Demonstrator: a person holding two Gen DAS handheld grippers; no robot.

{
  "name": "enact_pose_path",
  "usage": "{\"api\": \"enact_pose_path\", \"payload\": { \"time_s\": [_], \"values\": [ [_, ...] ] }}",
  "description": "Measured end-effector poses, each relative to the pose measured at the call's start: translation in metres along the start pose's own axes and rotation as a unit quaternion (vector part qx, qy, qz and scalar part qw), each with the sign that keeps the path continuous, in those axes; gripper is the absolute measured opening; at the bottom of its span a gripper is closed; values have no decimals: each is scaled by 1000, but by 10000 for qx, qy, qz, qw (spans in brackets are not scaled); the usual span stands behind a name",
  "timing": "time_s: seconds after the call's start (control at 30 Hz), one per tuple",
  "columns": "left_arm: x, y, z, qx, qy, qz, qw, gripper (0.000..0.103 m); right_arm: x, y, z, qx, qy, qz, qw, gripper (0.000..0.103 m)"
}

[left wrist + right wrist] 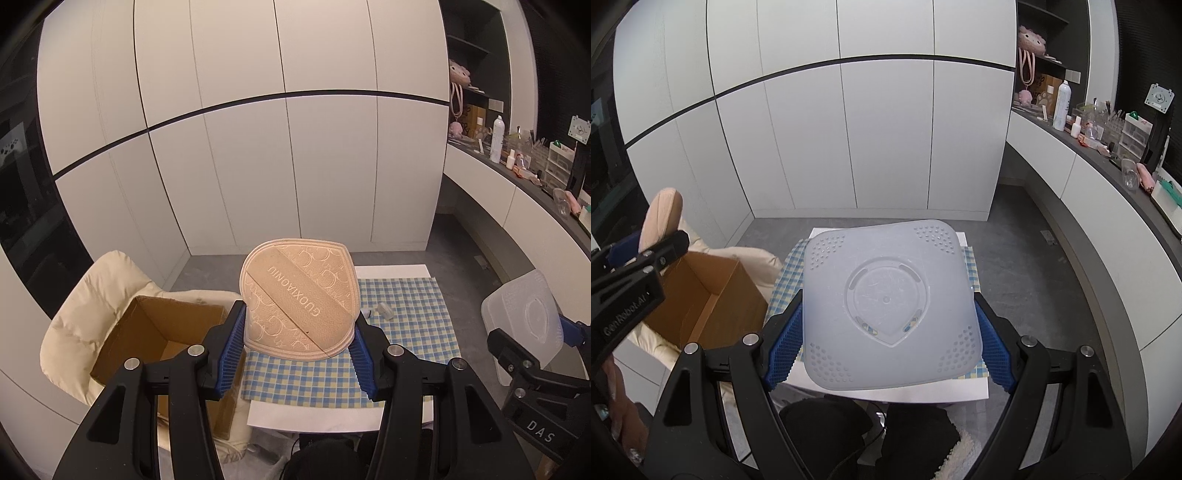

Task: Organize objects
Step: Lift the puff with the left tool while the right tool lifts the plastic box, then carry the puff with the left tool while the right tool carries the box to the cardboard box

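A: In the left wrist view, the left gripper [299, 339] is pinched on a tan puff pad [299, 299]. The pad is held by its two edges, standing up, over the checked cloth [406, 310].

B: Why there?

A: The open cardboard box [162, 332] is seen at nine o'clock, so the pad may be meant for it.

B: And the right wrist view?

A: The right gripper [890, 332] is pinched on a frosted plastic lid [886, 306]. It is gripped by its side edges, kept flat, above the cloth.

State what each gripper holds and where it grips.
Left gripper: beige puff case, pinched across its lower sides. Right gripper: translucent plastic lid, clamped at opposite side edges.
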State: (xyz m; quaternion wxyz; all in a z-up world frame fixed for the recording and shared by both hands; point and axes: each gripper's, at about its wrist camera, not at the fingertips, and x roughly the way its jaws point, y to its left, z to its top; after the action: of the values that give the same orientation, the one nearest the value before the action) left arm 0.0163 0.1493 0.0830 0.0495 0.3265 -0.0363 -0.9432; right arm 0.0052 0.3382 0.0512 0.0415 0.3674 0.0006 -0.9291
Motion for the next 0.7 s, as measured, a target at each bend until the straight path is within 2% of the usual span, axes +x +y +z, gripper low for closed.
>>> {"api": "enact_pose_path", "payload": {
  "time_s": [0.13, 0.33, 0.7],
  "values": [
    [-6, 1, -10, 20, -36, 46, 10000, 52, 2, 1, -19, 30, 163, 66, 9998, 85],
    [1, 1, -29, 49, 123, -39, 9999, 52, 4, 1, -49, 36, 375, 165, 9992, 85],
    [35, 4, -85, 69, 874, -316, 9956, 52, 21, 5, -98, -165, 845, 180, 9961, 85]
  ]
}}
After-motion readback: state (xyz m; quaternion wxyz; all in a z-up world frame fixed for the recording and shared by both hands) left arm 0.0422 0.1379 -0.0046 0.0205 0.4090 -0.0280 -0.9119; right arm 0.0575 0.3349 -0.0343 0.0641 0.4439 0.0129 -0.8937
